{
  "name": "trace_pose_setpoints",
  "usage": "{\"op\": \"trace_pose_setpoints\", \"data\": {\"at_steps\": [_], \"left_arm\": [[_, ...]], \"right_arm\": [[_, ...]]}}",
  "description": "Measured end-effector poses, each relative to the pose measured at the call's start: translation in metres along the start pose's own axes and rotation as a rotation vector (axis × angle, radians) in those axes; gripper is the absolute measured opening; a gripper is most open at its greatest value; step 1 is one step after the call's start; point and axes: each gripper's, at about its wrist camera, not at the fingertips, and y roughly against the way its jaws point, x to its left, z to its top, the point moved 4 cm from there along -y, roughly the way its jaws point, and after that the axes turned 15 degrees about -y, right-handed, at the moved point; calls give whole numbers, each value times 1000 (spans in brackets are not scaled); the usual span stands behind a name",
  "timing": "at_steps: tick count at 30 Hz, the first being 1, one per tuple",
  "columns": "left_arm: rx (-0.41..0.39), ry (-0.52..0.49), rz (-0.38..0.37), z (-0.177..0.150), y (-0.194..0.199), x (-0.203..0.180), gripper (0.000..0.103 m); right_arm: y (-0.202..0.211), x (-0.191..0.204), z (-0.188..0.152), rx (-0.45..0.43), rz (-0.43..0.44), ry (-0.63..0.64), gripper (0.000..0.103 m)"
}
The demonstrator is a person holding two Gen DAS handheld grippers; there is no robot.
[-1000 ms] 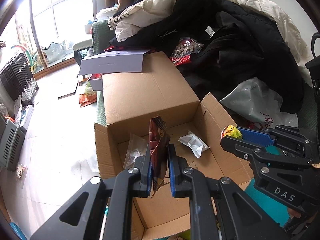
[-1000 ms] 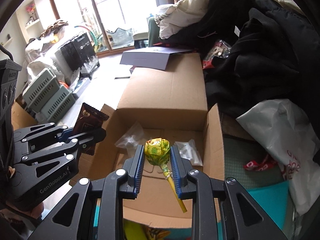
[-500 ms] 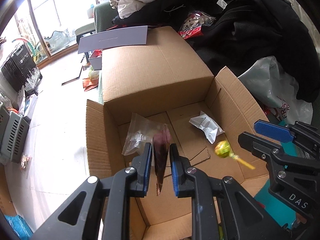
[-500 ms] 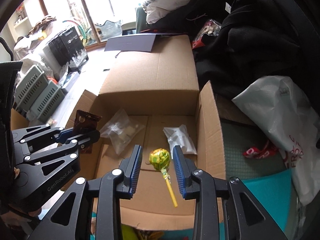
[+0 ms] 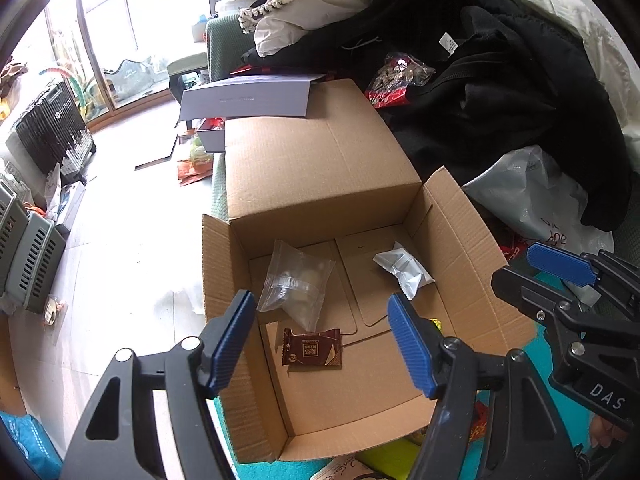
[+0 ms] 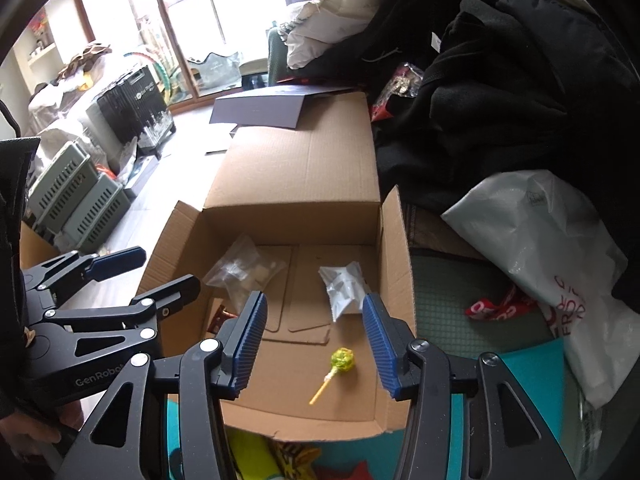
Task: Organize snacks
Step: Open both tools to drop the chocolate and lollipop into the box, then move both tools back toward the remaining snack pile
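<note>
Both sets of fingers are caught mid-release, nothing pinched in either. The left gripper (image 5: 320,344) is spread wide and opening further, and the chocolate bar (image 5: 313,349) is seen lying flat on the floor of the cardboard box (image 5: 320,184), right under the gap. The right gripper (image 6: 313,346) is narrower but opening too, with the lollipop (image 6: 339,364) lying loose on the box floor between the fingers, not touched by either.

So the drop-off step looks basically done for these two snacks. Further in, a clear packet (image 5: 294,286) and a silver packet (image 5: 404,270) are already parked toward the back wall of the box.

Next move, as a guess: both grippers get lifted clear of the box and sent off for more. A red snack bag (image 5: 396,82) is spotted on the black clothes pile (image 5: 500,92) behind the box, and some colourful wrappers can be made out just in front of the near box edge, though what they are can't be told.
</note>
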Motion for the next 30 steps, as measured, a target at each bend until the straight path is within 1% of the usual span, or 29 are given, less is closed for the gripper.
{"op": "trace_pose_setpoints", "data": {"at_steps": [5,9,14,18,23,26,30], "left_arm": [[-42,12,17,6,36,3,68],[-86,17,16,9,70,2,68],[-153,-7,39,10,114,-5,68],[-193,-29,51,4,147,-13,68],[-250,-42,64,-11,183,-23,68],[-260,-47,48,-24,198,-30,68],[-256,-48,38,-43,207,-38,68]], "right_arm": [[33,10,9,-54,13,20,49],[66,18,13,-111,31,33,49],[103,26,11,-159,43,44,49],[130,31,1,-186,45,69,49],[160,34,-15,-209,46,90,49],[174,35,-28,-213,46,102,49],[187,36,-47,-215,46,111,49]]}}
